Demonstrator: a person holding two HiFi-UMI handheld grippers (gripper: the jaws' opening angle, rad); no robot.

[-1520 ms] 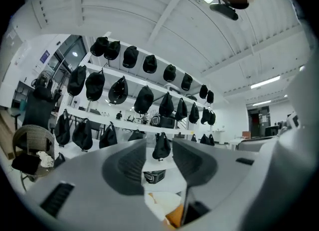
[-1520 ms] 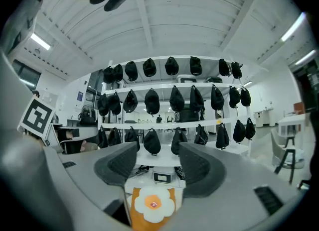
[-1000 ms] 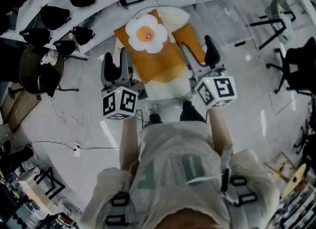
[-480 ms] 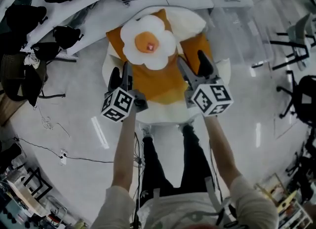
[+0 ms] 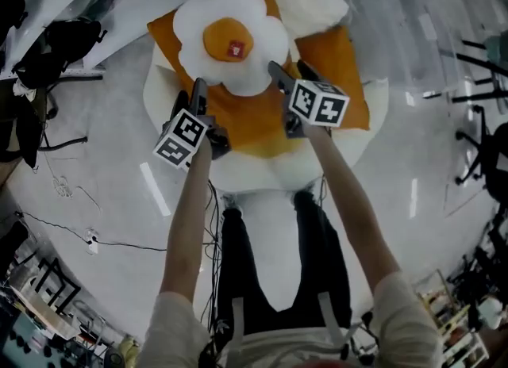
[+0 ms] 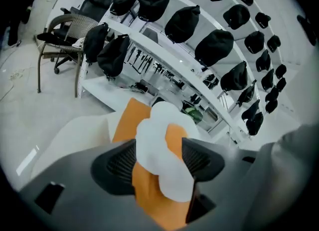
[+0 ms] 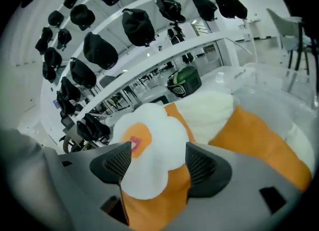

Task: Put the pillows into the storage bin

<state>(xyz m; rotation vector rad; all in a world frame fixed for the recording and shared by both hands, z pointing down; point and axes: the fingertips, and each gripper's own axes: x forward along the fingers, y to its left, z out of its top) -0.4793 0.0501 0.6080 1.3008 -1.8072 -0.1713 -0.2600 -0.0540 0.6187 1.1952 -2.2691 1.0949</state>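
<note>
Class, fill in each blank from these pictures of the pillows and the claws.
1. The white flower-shaped pillow has a round ___ centre.
2. It lies on an orange square pillow, which rests on a big round cushion coloured ___.
3. The left claw and the right claw both have their jaws ___.
4. The bags on the curved white shelves are ___.
Missing words: orange; white; open; black.
</note>
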